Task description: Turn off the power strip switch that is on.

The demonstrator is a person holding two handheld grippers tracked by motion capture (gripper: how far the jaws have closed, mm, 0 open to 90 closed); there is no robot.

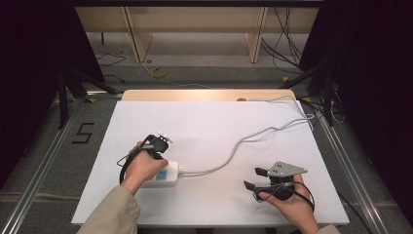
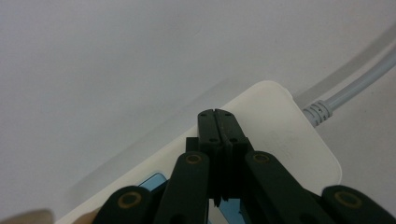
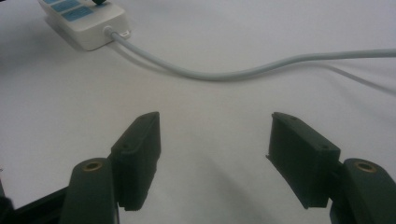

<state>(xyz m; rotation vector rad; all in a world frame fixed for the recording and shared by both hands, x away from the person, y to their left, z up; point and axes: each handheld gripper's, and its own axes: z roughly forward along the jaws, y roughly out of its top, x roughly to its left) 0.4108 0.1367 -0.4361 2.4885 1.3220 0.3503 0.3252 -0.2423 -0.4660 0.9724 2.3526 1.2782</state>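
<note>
White table, dark room. Left gripper jaws together, tips over white power strip at table's 7 o'clock. Right gripper jaws apart, empty, at 4 o'clock; strip's cable runs toward 1 o'clock.

Beige sleeve — black fingers with brass-ringed screws — grey top plate.

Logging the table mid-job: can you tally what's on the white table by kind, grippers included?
Power strips: 1, white, with blue patches on top
Cables: 1, grey, running from the power strip's end
Grippers: 2, the left gripper shut over the power strip, the right gripper open over the table
Total: 4
</note>
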